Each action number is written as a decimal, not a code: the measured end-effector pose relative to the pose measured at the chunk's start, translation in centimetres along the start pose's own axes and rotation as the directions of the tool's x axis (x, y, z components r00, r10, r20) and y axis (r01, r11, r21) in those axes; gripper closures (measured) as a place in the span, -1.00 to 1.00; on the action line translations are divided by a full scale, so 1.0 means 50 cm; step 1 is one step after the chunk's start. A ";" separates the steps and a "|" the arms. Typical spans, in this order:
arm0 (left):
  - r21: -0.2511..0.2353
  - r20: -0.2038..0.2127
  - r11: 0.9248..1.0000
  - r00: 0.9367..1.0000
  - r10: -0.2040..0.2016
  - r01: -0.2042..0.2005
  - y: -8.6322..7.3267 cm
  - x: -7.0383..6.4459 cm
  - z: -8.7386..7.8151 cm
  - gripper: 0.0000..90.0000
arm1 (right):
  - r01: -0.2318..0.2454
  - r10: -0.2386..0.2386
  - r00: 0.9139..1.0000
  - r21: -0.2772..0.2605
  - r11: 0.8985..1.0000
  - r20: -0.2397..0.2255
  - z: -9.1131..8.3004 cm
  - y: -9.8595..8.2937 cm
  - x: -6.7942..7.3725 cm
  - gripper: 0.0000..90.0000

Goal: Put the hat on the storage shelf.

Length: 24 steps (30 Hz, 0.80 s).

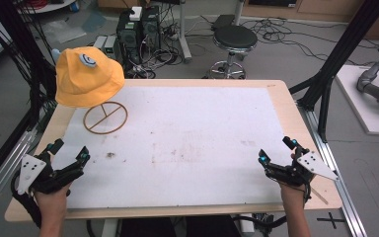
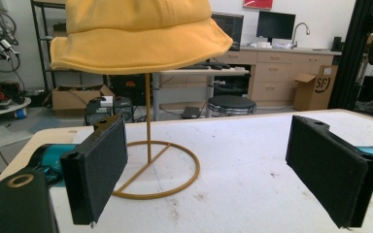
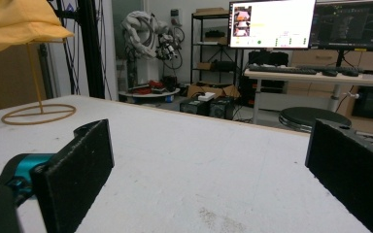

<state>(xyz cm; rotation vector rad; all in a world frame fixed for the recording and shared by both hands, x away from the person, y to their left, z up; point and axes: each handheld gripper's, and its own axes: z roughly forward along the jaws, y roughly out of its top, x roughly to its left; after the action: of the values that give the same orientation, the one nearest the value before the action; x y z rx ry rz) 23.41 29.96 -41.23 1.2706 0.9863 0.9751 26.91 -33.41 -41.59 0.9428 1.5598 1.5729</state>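
Note:
A yellow bucket hat (image 1: 89, 76) hangs on a thin gold stand with a ring base (image 1: 105, 117) at the table's far left. In the left gripper view the hat (image 2: 138, 34) and stand (image 2: 158, 167) are straight ahead, beyond the jaws. My left gripper (image 1: 70, 150) rests open near the front left edge, with nothing between its jaws. My right gripper (image 1: 276, 150) is open at the front right, also with nothing in it. The right gripper view catches the hat (image 3: 14, 22) and ring base (image 3: 38, 112) far off at upper left.
A white mat (image 1: 177, 143) covers the wooden table (image 1: 281, 98). Behind the table stand a black stool (image 1: 234, 39) and computer towers (image 1: 138, 29) among cables. Black frame posts (image 1: 340, 54) rise at the right.

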 end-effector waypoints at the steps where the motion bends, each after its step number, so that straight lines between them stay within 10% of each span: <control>1: 0.001 0.003 1.000 1.000 -0.001 0.001 -0.001 0.001 0.001 -0.65 | 0.003 -0.003 1.000 0.002 1.000 0.001 0.001 -0.001 0.000 -0.93; 24: 0.034 0.036 0.999 0.999 0.008 -0.009 -0.008 -0.004 0.013 -0.65 | -0.010 0.010 1.000 -0.004 1.000 0.009 0.000 -0.003 -0.005 -0.93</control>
<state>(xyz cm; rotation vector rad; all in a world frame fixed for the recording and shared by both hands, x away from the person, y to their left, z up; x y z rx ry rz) 23.98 29.58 -41.57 1.3175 0.9741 0.9417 27.03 -33.65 -41.77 0.9557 1.5474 1.5755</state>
